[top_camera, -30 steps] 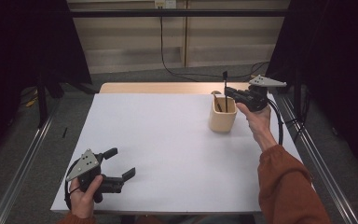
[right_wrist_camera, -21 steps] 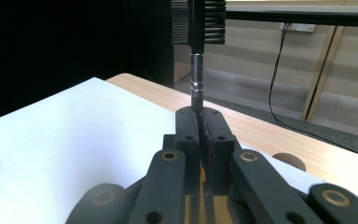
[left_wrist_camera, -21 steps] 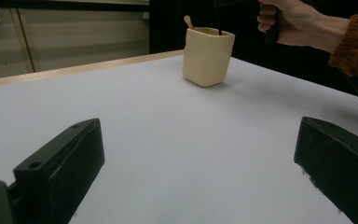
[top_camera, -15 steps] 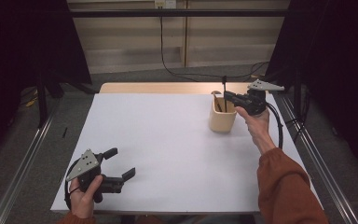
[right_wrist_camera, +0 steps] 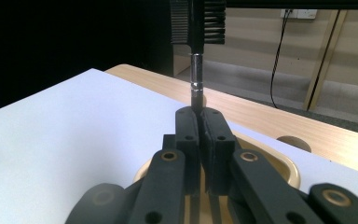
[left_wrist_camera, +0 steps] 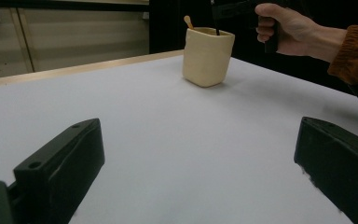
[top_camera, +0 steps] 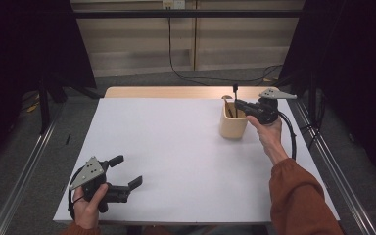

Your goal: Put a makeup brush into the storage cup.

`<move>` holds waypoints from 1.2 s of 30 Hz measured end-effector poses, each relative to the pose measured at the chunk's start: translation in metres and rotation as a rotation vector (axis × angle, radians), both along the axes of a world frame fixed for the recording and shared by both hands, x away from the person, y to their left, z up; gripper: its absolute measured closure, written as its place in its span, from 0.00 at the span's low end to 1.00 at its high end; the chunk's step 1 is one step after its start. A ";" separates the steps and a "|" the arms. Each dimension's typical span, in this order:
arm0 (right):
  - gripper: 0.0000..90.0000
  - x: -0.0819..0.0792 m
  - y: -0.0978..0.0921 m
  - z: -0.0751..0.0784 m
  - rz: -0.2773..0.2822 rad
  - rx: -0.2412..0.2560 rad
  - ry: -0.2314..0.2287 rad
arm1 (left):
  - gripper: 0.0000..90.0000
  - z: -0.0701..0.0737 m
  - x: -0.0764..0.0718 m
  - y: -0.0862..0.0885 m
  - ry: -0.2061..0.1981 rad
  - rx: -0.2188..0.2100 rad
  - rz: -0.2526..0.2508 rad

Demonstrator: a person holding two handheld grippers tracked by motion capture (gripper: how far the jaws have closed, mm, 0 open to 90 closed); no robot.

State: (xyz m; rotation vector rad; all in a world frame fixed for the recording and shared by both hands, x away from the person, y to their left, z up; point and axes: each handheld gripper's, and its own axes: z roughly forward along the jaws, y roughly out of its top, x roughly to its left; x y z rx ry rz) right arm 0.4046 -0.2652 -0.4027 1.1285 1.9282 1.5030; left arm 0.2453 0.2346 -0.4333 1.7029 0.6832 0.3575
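Note:
A cream cup [top_camera: 233,123] stands at the far right of the white table [top_camera: 176,147]; the left gripper view has the cup [left_wrist_camera: 208,56] ahead. My right gripper [top_camera: 238,104] hovers over the cup's mouth, shut on a thin black brush [top_camera: 235,98] held upright, bristle head up. In the right gripper view the closed jaws clamp the brush [right_wrist_camera: 196,60] just above the cup rim [right_wrist_camera: 289,168]. A wooden utensil [left_wrist_camera: 188,21] pokes out of the cup. My left gripper [top_camera: 127,171] rests near the front left, open and holding nothing.
A bare wooden strip [top_camera: 176,92] runs along the table's far edge. Metal rails [top_camera: 333,166] flank both sides. A black cable [top_camera: 176,54] hangs down the back wall. Dark curtains stand at left and right.
My right gripper has shifted slightly left and toward the cup with the brush. The left gripper has stayed put.

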 end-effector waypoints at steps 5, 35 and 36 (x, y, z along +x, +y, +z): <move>0.95 0.000 0.000 0.000 0.001 0.002 0.002 | 0.02 0.000 0.000 0.001 -0.002 0.004 0.000; 0.14 0.001 0.002 -0.002 -0.029 -0.005 0.012 | 0.02 0.000 0.001 0.000 0.003 -0.001 0.000; 0.12 0.001 0.003 -0.002 -0.032 -0.004 0.012 | 0.02 0.000 0.002 0.000 0.001 -0.003 0.001</move>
